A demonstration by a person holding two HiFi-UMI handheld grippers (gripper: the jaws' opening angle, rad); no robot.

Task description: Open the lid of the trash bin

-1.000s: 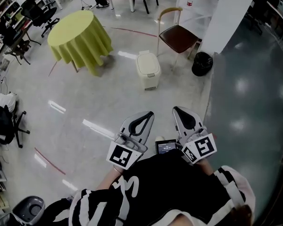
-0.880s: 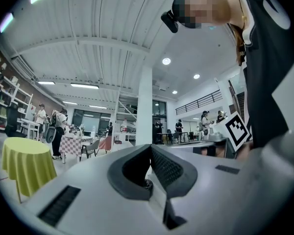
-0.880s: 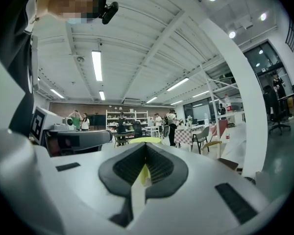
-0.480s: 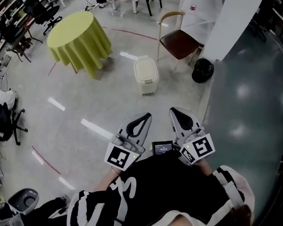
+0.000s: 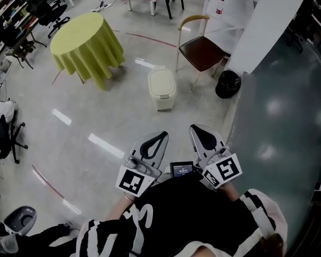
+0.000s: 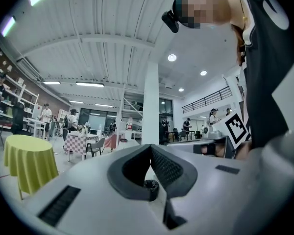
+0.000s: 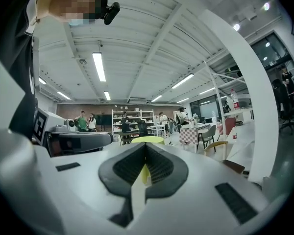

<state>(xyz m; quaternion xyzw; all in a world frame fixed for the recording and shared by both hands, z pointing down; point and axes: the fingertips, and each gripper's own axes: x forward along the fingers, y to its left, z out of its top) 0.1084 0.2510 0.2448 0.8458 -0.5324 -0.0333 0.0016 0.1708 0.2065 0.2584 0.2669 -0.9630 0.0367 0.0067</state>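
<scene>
The cream trash bin (image 5: 162, 89) stands on the floor ahead of me with its lid down. Both grippers are held close to my chest, well short of the bin and pointing toward it. My left gripper (image 5: 161, 135) is shut with nothing in it, and so is my right gripper (image 5: 196, 128). In the left gripper view the jaws (image 6: 150, 147) meet at their tips; the right gripper view shows the same at the right gripper (image 7: 146, 145). The bin is hidden in both gripper views.
A round table with a yellow-green cloth (image 5: 85, 47) stands left of the bin. A brown-seated chair (image 5: 203, 46) and a small black bin (image 5: 227, 84) are to its right, by a white pillar (image 5: 267, 25). Office chairs (image 5: 2, 135) line the left edge.
The bin has come nearer and lower in the head view as I walk toward it. Both grippers stay shut and have kept their pose.
</scene>
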